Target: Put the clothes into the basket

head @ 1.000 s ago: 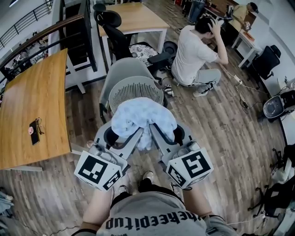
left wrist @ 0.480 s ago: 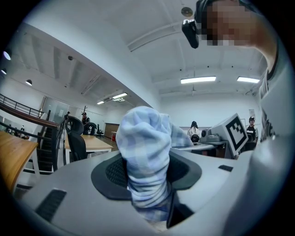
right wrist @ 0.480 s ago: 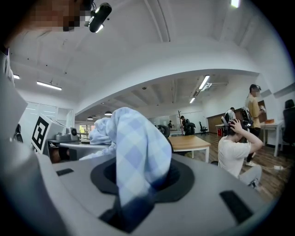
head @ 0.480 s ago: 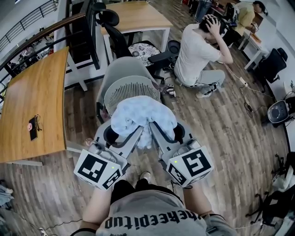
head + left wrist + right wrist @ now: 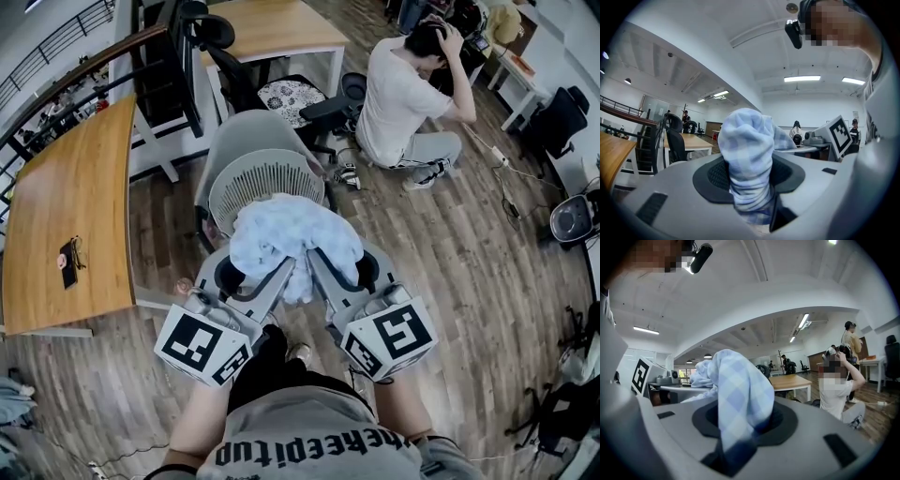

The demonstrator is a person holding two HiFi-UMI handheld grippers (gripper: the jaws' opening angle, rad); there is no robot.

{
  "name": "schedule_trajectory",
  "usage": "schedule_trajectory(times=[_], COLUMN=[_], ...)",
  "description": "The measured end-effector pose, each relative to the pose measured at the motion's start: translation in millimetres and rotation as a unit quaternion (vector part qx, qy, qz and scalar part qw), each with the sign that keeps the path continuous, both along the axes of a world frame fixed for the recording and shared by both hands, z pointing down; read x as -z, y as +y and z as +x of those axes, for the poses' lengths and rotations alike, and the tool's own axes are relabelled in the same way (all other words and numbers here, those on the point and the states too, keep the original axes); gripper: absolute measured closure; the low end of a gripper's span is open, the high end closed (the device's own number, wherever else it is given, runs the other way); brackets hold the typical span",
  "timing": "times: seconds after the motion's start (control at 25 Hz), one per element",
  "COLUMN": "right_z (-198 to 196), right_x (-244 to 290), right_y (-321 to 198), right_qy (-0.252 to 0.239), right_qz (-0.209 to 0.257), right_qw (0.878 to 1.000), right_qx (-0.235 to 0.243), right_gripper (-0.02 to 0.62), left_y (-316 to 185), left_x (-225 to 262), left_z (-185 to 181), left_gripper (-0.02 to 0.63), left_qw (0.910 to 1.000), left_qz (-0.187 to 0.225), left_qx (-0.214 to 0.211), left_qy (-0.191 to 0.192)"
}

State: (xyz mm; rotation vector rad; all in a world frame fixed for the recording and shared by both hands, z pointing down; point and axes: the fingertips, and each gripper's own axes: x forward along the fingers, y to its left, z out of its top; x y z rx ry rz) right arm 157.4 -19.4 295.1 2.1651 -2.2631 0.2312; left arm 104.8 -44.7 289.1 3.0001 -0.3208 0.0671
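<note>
The left gripper point(image 5: 750, 180) is clenched on one end of a pale blue checked cloth point(image 5: 295, 239). The right gripper point(image 5: 740, 427) grasps the other end. The bunched cloth sits between them, above the wooden floor point(image 5: 469, 272), near a grey chair point(image 5: 248, 136).

Garment point(image 5: 295, 239) pale blue-white check. Table point(image 5: 70, 216) orange-brown wood. Floor point(image 5: 450, 253) grey-brown planks. Office chair point(image 5: 284, 96) black-white patterned seat.
</note>
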Motion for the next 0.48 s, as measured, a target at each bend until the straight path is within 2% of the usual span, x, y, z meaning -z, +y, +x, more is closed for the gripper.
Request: schedule_trajectory(times=[0.48], right_z=[12.9], right_x=[-1.4], right_y=[-38.8], right_qy=[0.004], right_qz=[-0.006], right_qw=[1.000], right_qx=[-0.012], right_gripper=[0.446], left_y=[-39.8], left_x=[-2.5], left_z=[13.2], left_gripper=[0.408], left_qw=[0.9999], left_qz=[-0.007], left_qx=[-0.009], left_qy=[0.005])
